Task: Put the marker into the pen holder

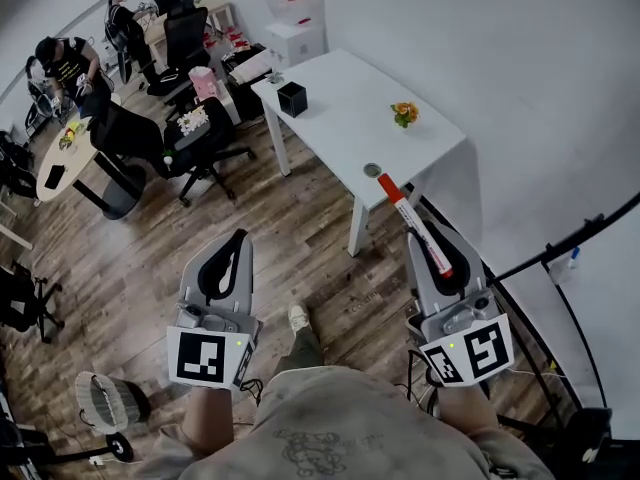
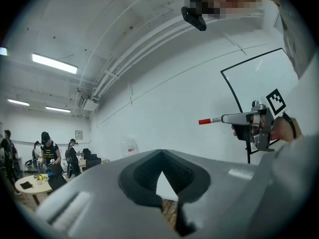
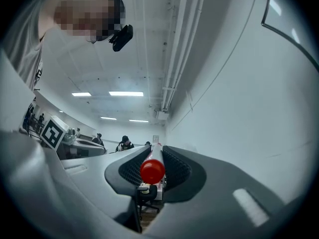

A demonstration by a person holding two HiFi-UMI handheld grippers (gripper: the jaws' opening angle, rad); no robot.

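Pinching a red-capped marker, print illegible, the right gripper hovers.

2 grippers held out ahead of the torso, both short of the white table. left gripper: jaws together, nothing between them. right gripper: jaws clamped on a marker, tip nearest the table's near corner.

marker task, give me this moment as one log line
right gripper: shut on marker, red cap forward | left gripper: shut, empty | pen holder: on white table, marker not in it
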